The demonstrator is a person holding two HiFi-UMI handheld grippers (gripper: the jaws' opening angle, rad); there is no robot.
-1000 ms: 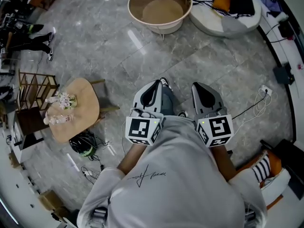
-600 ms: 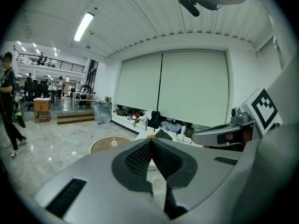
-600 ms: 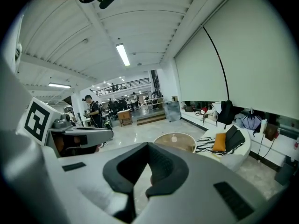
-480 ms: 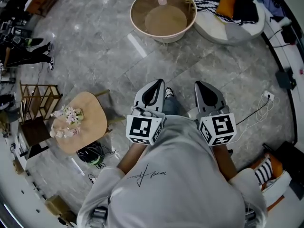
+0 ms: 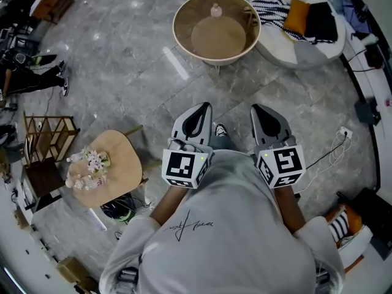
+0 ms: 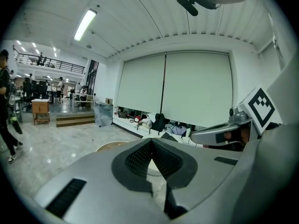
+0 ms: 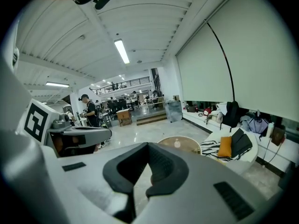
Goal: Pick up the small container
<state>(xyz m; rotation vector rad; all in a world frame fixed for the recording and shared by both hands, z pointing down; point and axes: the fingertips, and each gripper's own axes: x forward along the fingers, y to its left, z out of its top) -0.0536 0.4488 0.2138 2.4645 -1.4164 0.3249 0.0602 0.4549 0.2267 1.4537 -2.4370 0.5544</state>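
Walk-in toward the container, both grippers shut and empty.

Head view: left gripper (image 5: 201, 110) and right gripper (image 5: 262, 114) side by side, each with jaws pressed together and nothing between. Container (image 5: 215, 9) well ahead of both, upright at the far side of the round table (image 5: 178, 35), roughly on the line between them.
Left gripper view: tips (image 6: 150, 141) closed on nothing, table edge (image 6: 108, 146) just left of them, container hidden behind the jaws.
Right gripper view: tips (image 7: 148, 146) closed as well, container (image 7: 177, 143) beyond them and slightly right, on the table (image 7: 161, 142).
Probably the approach step. Close the gap first, open one gripper wide before reaching, come in over the raised rim, straddle the body low, and squeeze gently to avoid tipping.
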